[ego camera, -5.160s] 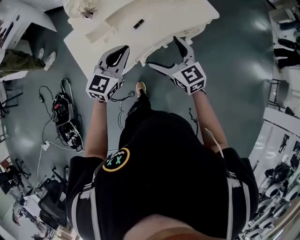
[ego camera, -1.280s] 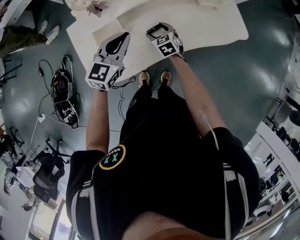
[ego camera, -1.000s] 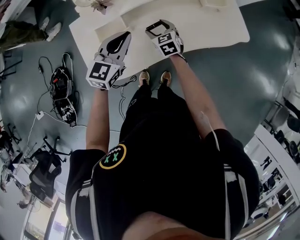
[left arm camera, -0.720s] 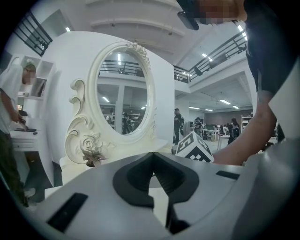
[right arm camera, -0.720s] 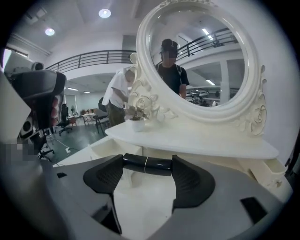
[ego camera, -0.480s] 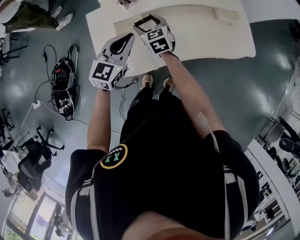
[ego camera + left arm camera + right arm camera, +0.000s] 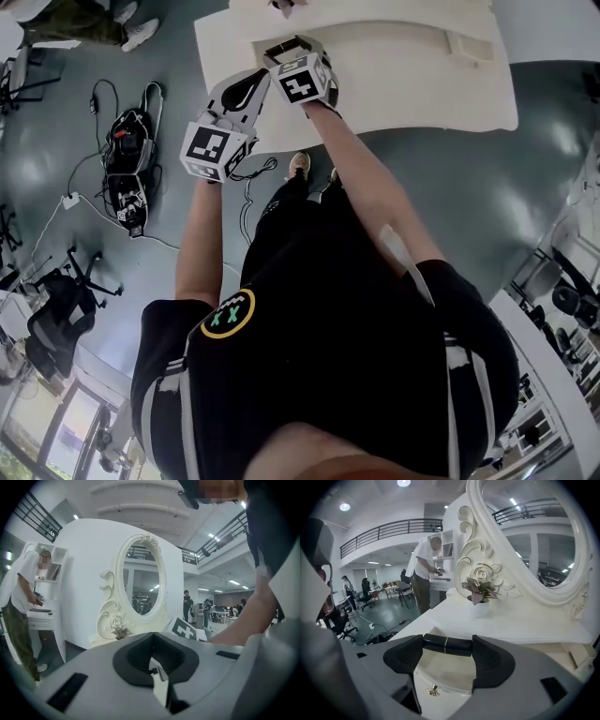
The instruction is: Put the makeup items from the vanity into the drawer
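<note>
change: right tongs point(image 7: 289, 49) gripping lipstick point(image 7: 446, 645) shifted over drawer point(image 7: 450, 686), counter's point(image 7: 422, 84) left end
means: release due
left tongs point(image 7: 153, 639): closed, empty

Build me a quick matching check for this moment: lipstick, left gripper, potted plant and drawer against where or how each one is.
1 lipstick
2 left gripper
3 potted plant
4 drawer

A open, gold knob on its front
B on the vanity top
C fingers together, nothing between them
D held by the right gripper, across its fingers

Pairs: 1-D, 2-C, 3-B, 4-A
</note>
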Tool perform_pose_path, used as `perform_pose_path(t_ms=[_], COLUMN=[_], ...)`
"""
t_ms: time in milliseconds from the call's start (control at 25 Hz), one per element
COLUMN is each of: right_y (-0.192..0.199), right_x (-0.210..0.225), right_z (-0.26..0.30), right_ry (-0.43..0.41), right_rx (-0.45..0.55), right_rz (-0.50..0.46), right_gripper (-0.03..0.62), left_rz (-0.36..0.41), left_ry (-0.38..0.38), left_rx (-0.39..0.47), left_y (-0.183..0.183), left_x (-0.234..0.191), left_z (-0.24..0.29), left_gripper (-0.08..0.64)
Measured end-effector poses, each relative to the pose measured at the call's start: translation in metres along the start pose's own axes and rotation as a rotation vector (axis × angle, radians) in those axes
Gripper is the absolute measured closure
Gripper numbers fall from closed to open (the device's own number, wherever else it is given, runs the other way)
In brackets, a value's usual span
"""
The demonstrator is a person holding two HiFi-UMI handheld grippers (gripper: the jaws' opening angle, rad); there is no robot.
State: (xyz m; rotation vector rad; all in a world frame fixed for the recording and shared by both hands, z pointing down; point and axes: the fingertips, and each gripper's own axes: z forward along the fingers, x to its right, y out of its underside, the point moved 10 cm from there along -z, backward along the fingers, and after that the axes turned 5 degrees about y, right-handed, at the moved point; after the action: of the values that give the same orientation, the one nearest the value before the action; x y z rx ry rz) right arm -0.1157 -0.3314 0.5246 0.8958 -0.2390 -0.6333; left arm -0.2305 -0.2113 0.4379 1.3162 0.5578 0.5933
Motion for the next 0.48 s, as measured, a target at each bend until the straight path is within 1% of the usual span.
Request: perform_pose_path(t_ms=[240, 480], right_y=[0.003, 0.007], right_x=[-0.011, -0.014], right_z=[0.017, 0.023], right_ry=[0.05, 0.071], right_rx=[-0.081, -0.103], right_rz=[0.01, 0.013], right_gripper=[0.242, 0.241], left_rz=[-0.005, -0.011], left_ry=[-0.002, -0.006], left_rx=[0.005, 0.013], left_y=[0.003, 0.007], left_x=[-0.014, -0.025], left_z=[-0.014, -0.022], left_gripper=[0.54, 0.54])
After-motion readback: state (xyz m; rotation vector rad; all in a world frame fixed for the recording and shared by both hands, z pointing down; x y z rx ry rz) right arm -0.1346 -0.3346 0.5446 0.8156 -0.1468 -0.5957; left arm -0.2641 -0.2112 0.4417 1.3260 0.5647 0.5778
